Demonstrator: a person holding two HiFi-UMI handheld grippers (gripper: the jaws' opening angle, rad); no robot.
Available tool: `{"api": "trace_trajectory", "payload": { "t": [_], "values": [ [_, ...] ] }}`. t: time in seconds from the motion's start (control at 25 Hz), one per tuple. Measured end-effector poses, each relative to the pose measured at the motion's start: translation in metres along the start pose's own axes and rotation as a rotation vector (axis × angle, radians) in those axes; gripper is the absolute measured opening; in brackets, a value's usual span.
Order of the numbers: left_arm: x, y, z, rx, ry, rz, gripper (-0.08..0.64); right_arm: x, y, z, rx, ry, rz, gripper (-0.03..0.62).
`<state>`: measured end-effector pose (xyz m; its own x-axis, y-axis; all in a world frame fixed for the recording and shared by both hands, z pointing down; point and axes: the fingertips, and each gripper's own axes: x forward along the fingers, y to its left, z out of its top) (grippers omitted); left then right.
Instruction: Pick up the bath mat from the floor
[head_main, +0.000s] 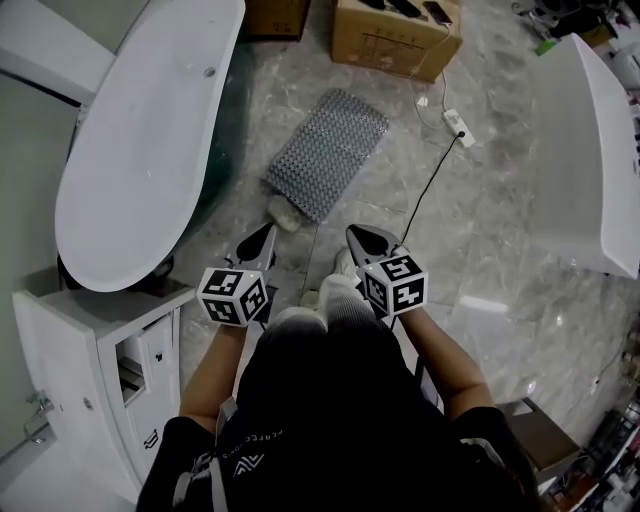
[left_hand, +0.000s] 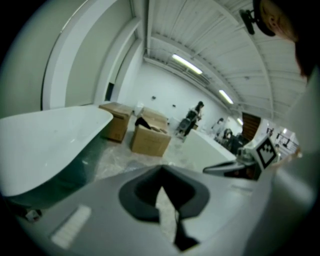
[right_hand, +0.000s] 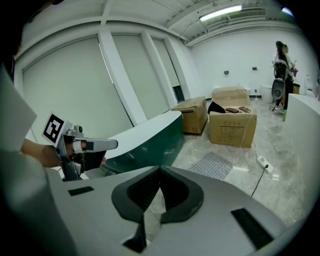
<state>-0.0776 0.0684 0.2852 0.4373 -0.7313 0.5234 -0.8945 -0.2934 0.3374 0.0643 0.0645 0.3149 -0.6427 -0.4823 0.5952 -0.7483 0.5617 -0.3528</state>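
The bath mat (head_main: 327, 152), grey and knobbly, lies flat on the marble floor between the two tubs; it also shows in the right gripper view (right_hand: 212, 165). My left gripper (head_main: 266, 233) and right gripper (head_main: 354, 234) hover side by side short of the mat's near end, both pointing toward it, neither touching it. Both are shut with nothing between the jaws, as seen in the left gripper (left_hand: 161, 169) and right gripper (right_hand: 160, 167) views. The left gripper view hides the mat behind its own jaws.
A white freestanding bathtub (head_main: 150, 130) runs along the left, another tub (head_main: 600, 150) at the right. Cardboard boxes (head_main: 395, 35) stand beyond the mat. A power strip (head_main: 458, 124) and its black cable (head_main: 425, 195) lie right of the mat. A white cabinet (head_main: 90, 380) stands near left.
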Motion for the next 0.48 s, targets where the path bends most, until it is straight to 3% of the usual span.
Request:
{"api": "trace_trajectory", "payload": {
  "t": [0.2,0.48],
  "values": [
    [0.04,0.011,0.006,0.023,0.021,0.04,0.006,0.022,-0.025,0.008,-0.014,0.031,0.027,-0.002],
    [0.076,0.035,0.006,-0.01,0.035,0.083,0.006,0.052,-0.054,0.0,-0.035,0.113,0.034,-0.002]
  ]
}}
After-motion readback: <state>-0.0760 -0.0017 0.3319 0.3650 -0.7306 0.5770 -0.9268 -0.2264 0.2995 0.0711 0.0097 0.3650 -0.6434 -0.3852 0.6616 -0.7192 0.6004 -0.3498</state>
